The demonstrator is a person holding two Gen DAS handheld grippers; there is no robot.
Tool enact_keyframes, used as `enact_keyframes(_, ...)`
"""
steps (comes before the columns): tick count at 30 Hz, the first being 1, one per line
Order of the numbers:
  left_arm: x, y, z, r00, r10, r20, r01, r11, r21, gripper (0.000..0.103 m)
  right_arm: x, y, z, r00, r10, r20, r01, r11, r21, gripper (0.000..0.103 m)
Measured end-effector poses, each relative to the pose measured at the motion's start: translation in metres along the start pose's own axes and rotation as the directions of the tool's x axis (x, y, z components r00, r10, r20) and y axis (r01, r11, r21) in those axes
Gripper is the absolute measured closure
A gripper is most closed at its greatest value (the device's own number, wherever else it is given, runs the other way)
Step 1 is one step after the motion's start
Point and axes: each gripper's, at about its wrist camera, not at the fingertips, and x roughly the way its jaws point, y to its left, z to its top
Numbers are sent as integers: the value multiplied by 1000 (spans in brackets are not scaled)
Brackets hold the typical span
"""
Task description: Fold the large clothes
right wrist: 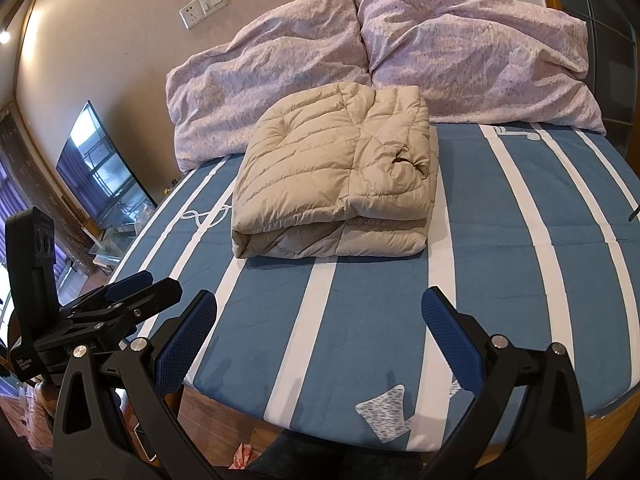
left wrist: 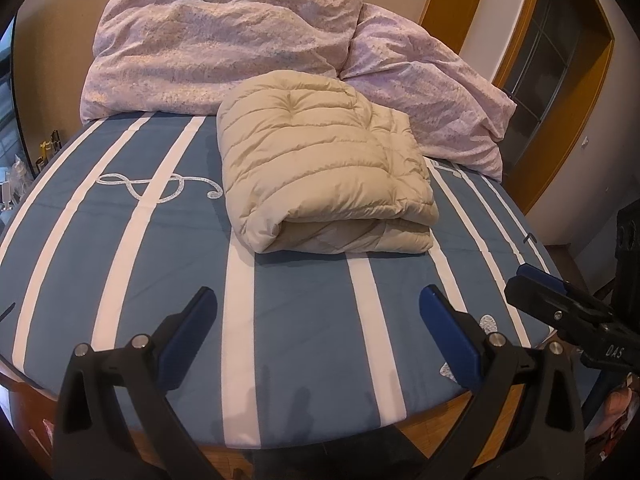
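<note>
A beige quilted down coat (left wrist: 320,168) (right wrist: 340,184) lies folded into a thick square bundle on the middle of the blue and white striped bed (left wrist: 304,320) (right wrist: 500,240). My left gripper (left wrist: 318,302) hovers open over the bed's near edge, well short of the coat, with nothing between its blue pads. My right gripper (right wrist: 320,304) is open too, empty, at about the same distance from the bundle. In the left wrist view the right gripper (left wrist: 556,292) shows at the right edge; in the right wrist view the left gripper (right wrist: 128,292) shows at the left.
Two pink patterned pillows (left wrist: 224,40) (right wrist: 472,52) lean against the wall behind the coat. A television (right wrist: 100,168) stands to the left of the bed, a wooden door frame (left wrist: 560,80) to the right. The wooden bed frame (left wrist: 420,432) runs under the near edge.
</note>
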Motion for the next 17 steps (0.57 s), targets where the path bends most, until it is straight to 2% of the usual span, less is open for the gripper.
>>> enact_keyframes(17, 0, 1, 0, 1000, 0, -1, 0, 1000, -1, 2, 2, 0, 1, 1000, -1, -1, 1, 1000, 3, 1)
